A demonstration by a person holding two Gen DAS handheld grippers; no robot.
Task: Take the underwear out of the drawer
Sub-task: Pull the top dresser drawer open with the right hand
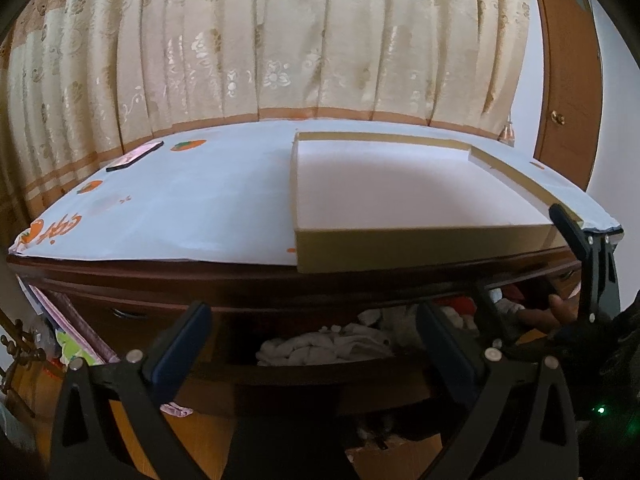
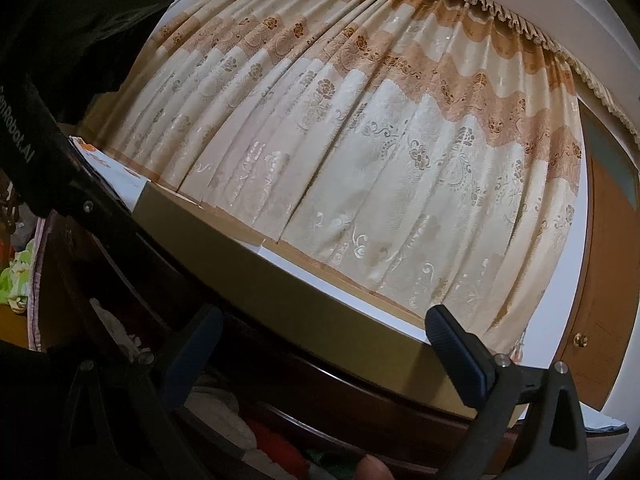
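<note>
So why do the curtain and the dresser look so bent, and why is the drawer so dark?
Left wrist view: the fisheye lens bows the dark wooden dresser's front edge and the cream flowered curtain; the open drawer lies in shadow, its white clothes dim. Right wrist view: the curtain fans outward, black at the corners, its sheen catching light.

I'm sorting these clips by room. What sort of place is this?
Most likely a bedroom at home. A dark wooden dresser has its drawer open on a heap of pale clothes, long floral curtains hang behind it, and a wooden door stands to the right.
</note>
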